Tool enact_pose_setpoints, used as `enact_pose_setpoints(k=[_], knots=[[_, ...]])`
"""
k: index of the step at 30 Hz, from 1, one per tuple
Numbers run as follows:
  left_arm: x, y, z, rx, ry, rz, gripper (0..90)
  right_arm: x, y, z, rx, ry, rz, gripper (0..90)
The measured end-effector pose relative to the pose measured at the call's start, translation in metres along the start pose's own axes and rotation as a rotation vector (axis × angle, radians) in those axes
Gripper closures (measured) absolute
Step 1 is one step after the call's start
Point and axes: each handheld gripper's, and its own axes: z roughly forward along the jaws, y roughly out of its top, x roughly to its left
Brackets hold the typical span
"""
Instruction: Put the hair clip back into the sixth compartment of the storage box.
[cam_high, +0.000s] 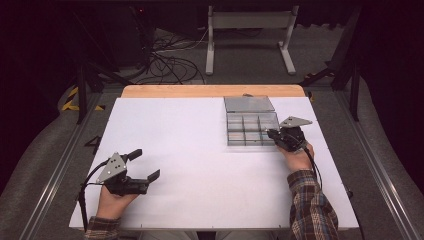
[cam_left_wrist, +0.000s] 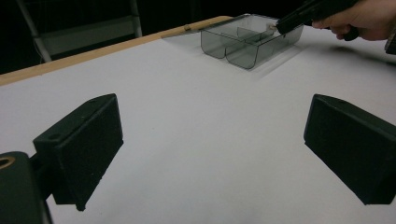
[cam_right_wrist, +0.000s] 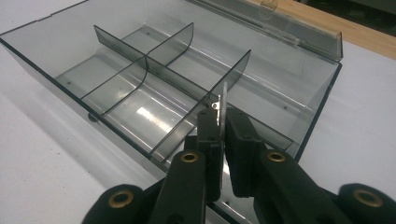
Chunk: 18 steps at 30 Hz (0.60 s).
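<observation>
A smoky clear organiser box (cam_high: 250, 143) with inner dividers stands open at the table's right, its lid (cam_high: 248, 103) laid back flat. My right gripper (cam_high: 273, 134) is at the box's near right corner, shut on a thin clear divider plate (cam_right_wrist: 224, 100). The plate stands upright between the pads, over a right-hand compartment of the box (cam_right_wrist: 289, 79). My left gripper (cam_high: 146, 164) rests near the table's front left, far from the box, open with nothing between its jaws (cam_left_wrist: 215, 140). From there the box (cam_left_wrist: 243, 53) and the right gripper (cam_left_wrist: 285, 23) show far off.
The white table top (cam_high: 200, 150) has a wooden strip (cam_high: 210, 90) along its far edge. Metal rails run along both sides. Behind the table are cables (cam_high: 170, 62) on the floor and a white stand (cam_high: 250, 35).
</observation>
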Motion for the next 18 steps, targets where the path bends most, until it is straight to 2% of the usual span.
enact_pose_setpoints(k=[6, 9, 10, 14, 17, 18], knots=[[-0.0004, 0.0000, 0.0001, -0.002, -0.002, -0.006, 5.0, -0.0004, -0.0006, 0.0022, 0.006, -0.003, 0.011, 84.8], [-0.0008, 0.0004, -0.0008, -0.010, 0.011, -0.003, 4.9, -0.0002, -0.0007, 0.0034, 0.003, -0.002, 0.023, 84.7], [0.0001, 0.0012, -0.0017, -0.012, 0.019, 0.010, 5.0, 0.0001, -0.0005, 0.0037, 0.003, 0.001, 0.022, 84.6], [-0.0002, 0.0012, -0.0020, -0.015, 0.020, 0.005, 5.0, 0.0000, -0.0005, 0.0044, 0.003, 0.002, 0.033, 84.1], [-0.0004, 0.0010, -0.0011, -0.017, 0.020, 0.009, 5.0, -0.0007, -0.0004, 0.0042, -0.009, 0.000, 0.050, 73.1], [-0.0009, 0.0008, -0.0006, -0.018, 0.016, 0.002, 4.9, -0.0010, -0.0002, 0.0040, -0.011, 0.001, 0.058, 73.3]])
